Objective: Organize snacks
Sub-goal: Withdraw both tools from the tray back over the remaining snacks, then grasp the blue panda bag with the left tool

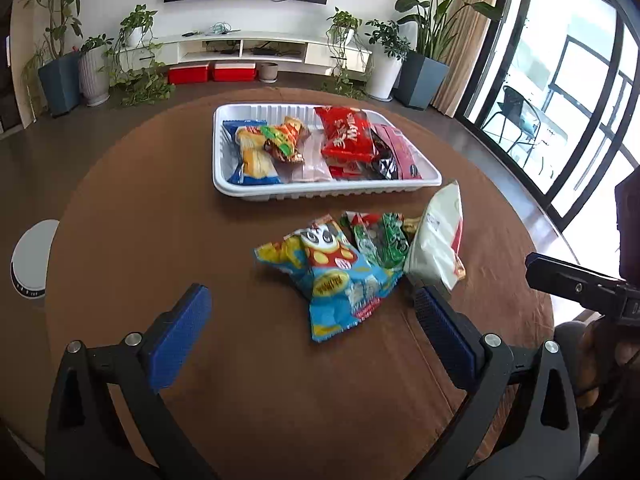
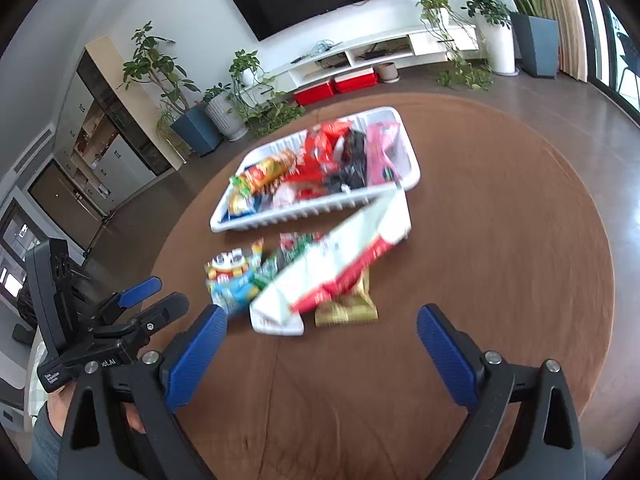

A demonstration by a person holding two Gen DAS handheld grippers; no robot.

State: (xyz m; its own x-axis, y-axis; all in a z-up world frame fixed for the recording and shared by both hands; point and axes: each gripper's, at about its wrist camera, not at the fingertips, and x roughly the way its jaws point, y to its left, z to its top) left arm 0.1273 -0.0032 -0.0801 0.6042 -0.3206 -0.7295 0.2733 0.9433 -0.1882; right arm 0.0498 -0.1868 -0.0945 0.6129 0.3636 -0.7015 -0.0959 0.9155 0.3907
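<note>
A white tray holding several snack packets stands on the round brown table; the right wrist view shows it too. In front of it lie a blue cartoon bag, a green packet and a white-and-red bag, also seen in the right wrist view over a gold packet. My left gripper is open and empty, hovering just short of the blue bag. My right gripper is open and empty, near the white bag's end.
A white round object sits beyond the table's left edge. The other gripper's black body is at the right of the left wrist view. Potted plants, a TV stand and glass doors ring the room.
</note>
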